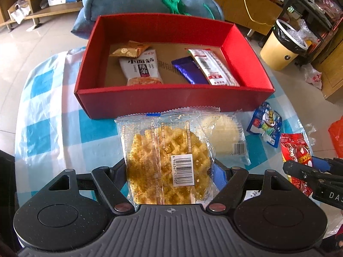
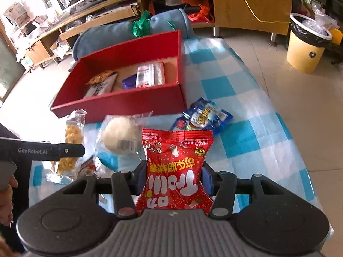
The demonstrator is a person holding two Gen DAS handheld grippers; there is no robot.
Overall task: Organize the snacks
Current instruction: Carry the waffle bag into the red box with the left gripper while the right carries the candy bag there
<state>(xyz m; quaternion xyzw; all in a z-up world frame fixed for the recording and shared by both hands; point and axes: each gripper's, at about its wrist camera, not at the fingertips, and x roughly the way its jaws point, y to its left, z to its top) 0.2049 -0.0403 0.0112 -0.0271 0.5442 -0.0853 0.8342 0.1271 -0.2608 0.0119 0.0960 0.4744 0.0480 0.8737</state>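
Left wrist view shows the left tool (image 1: 171,171) clamped on a clear-wrapped waffle (image 1: 168,160), held just near of the red box (image 1: 171,98) on the checked surface (image 1: 49,115). Right wrist view shows the right tool (image 2: 174,176) gripping a red candy bag (image 2: 175,171). A white bun (image 2: 119,136) and a blue packet (image 2: 203,117) lie between the tools and the box, which holds four snacks.
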